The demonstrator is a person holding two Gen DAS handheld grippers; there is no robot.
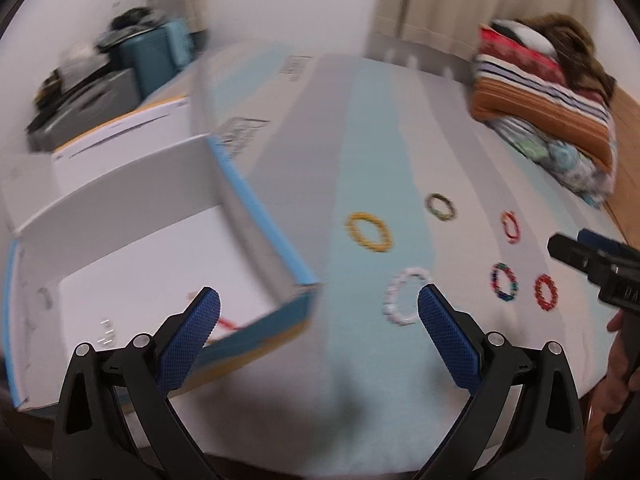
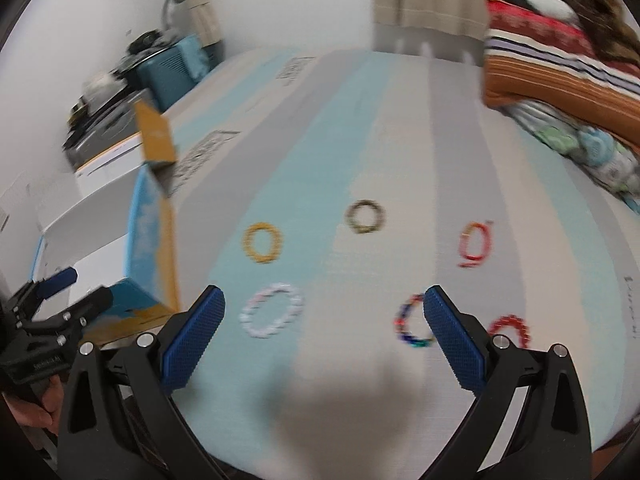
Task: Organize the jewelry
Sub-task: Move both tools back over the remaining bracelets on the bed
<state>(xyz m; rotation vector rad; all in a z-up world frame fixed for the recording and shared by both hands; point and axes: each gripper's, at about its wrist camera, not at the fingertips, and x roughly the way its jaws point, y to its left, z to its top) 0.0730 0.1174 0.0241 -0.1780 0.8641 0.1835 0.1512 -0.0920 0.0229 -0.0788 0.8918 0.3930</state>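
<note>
A: Item one, left gripper [image 1: 319, 306]: jaws spread wide, nothing between them, hanging over the near edge of the striped bedcover [image 1: 360, 152]. Item two, right gripper [image 2: 324, 304]: likewise spread and empty.

B: Stock on the cover?

A: Six beaded bracelets, all lying flat. White bracelet [image 1: 406, 297] nearest, just beside the left gripper's right finger. Yellow bracelet [image 1: 369, 232] farther off; olive-green bracelet [image 1: 441, 207] farther and to the right. On the right side: multicoloured bracelet [image 1: 503, 283], dark red bracelet [image 1: 546, 292], and an orange-red bracelet [image 1: 511, 227] beyond them.

B: Destination?

A: Presumably the open cardboard box [image 1: 272, 216] on the left, white inside, blue outside. A red strand shows low inside it, too blurred to name.

B: Orientation?

A: Closed loops, so no pointing end. The white one reads as an oval with its long axis running near-to-far in the left wrist view; lens curve may account for some of that.

B: Risks?

A: The beads lie flush on soft fabric, so a finger coming down may pinch cloth with the loop, or skid off the beads. The multicoloured and dark red bracelets lie near each other, so wide jaws could catch both. Both views are motion-blurred, so aim is uncertain.
</note>
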